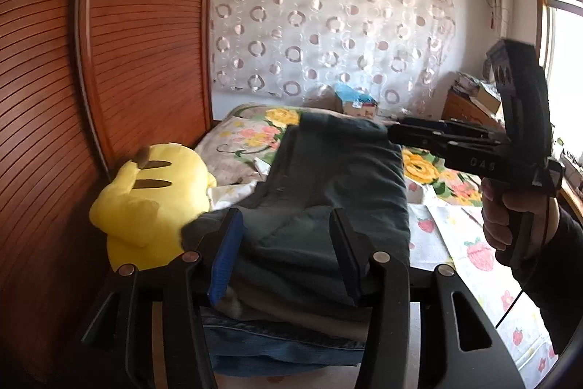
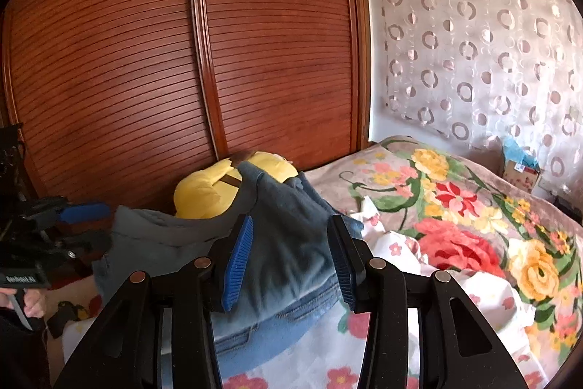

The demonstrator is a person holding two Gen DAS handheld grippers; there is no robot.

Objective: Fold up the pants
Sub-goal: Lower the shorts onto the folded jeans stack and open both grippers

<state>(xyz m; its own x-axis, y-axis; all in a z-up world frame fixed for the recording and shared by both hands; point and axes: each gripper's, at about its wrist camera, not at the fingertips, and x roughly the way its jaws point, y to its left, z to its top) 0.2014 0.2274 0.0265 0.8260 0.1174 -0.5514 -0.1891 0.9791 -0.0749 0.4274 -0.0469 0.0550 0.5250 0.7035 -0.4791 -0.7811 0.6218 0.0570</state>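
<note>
the yellow plush toy (image 1: 153, 203) lay at the left against the louvred wardrobe (image 1: 109, 61), touching the pile. just right of it the dark pants (image 1: 328, 177) sat folded on top of a stack, blue jeans (image 1: 277, 341) underneath, on the floral bed (image 1: 459, 236). the left gripper (image 1: 288, 254) hung at the near end of the pants, jaws apart, gripping nothing. further right the right gripper (image 1: 397, 132) reached in at the far corner of the pants; its own view showed its jaws apart over the cloth. the fabric looked thick, soft and limp, so it would probably sag and slide on the layers below; the doubled edges at the corners seemed the best place to pinch.
</note>
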